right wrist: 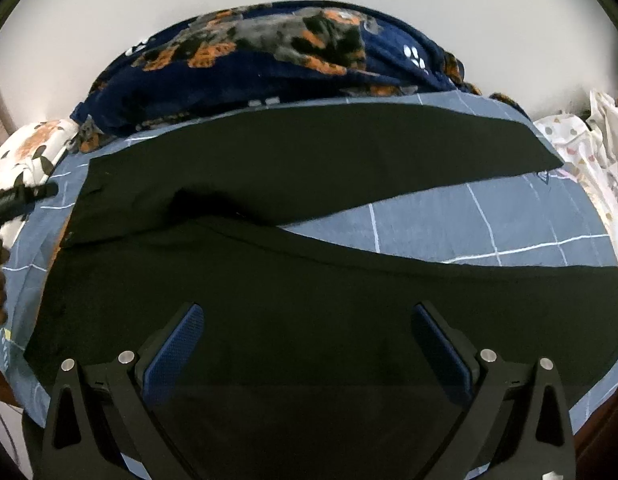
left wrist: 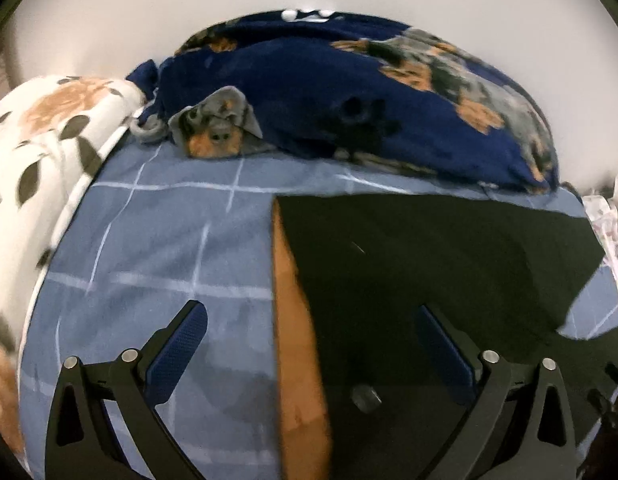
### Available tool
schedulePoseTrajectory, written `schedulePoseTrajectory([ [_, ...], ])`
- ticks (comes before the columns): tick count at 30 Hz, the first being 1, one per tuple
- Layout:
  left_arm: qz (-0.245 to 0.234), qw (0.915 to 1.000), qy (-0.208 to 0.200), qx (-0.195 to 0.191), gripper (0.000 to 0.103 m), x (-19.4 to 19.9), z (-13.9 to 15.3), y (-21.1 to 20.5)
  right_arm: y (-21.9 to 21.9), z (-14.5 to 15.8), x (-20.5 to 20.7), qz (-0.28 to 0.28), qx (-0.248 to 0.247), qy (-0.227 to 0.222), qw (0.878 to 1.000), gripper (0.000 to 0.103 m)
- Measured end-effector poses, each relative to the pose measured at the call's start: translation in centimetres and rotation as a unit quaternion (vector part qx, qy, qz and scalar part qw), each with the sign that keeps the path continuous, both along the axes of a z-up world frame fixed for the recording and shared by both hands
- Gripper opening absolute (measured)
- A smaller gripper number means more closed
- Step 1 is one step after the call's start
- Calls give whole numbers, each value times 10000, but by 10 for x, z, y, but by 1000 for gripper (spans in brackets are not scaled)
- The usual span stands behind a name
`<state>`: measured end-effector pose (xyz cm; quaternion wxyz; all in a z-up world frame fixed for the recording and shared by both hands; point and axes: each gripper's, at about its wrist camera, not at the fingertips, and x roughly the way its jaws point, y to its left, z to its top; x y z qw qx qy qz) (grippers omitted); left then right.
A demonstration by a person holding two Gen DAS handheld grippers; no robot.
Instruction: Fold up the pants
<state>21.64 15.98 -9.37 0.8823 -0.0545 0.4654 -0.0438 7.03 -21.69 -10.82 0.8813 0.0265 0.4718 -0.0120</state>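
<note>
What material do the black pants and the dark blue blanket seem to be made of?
Pants: probably a thin woven cloth, matte; they lie flat with sharp straight edges and no shine. Blanket: probably plush fleece; its surface looks fuzzy, thick and softly bulging, with a printed dog pattern.

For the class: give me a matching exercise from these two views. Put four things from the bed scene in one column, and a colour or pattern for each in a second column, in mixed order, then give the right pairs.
Things:
1. pants
2. sheet
3. blanket
4. finger pads

Colours or patterns:
A. navy with dog print
B. plain black
C. blue, textured
D. light blue with white grid lines

Pairs: 1-B, 2-D, 3-A, 4-C
</note>
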Motion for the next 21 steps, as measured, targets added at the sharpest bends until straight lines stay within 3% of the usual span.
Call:
schedulePoseTrajectory([
  [1,-107,9999,18,-45,85,12,-3,5,-1,-2,1,-8,6,26,10000,103],
  [3,-299,9993,199,67,77,36,-13,11,0,-6,4,-15,5,83,10000,103],
  [6,-467,9970,615,27,77,69,-33,18,1,-10,8,7,18,132,9999,103],
  [9,-506,9960,720,145,77,87,-44,23,4,-12,10,62,-14,146,9999,103],
  [11,-548,9954,787,-35,77,96,-50,28,4,-13,12,67,-13,167,9998,103],
  [17,-709,9957,583,-103,76,111,-52,17,7,-20,17,56,20,271,9996,103],
  [18,-746,9959,496,-95,54,111,-51,13,7,-20,17,60,27,282,9996,103],
  [19,-804,9955,477,-162,38,112,-50,10,8,-21,18,62,38,284,9996,103],
  [20,-728,9961,480,-159,34,114,-48,10,8,-21,18,66,43,277,9996,103],
  [21,-685,9963,448,-243,15,113,-45,11,8,-20,19,73,43,260,9996,103],
])
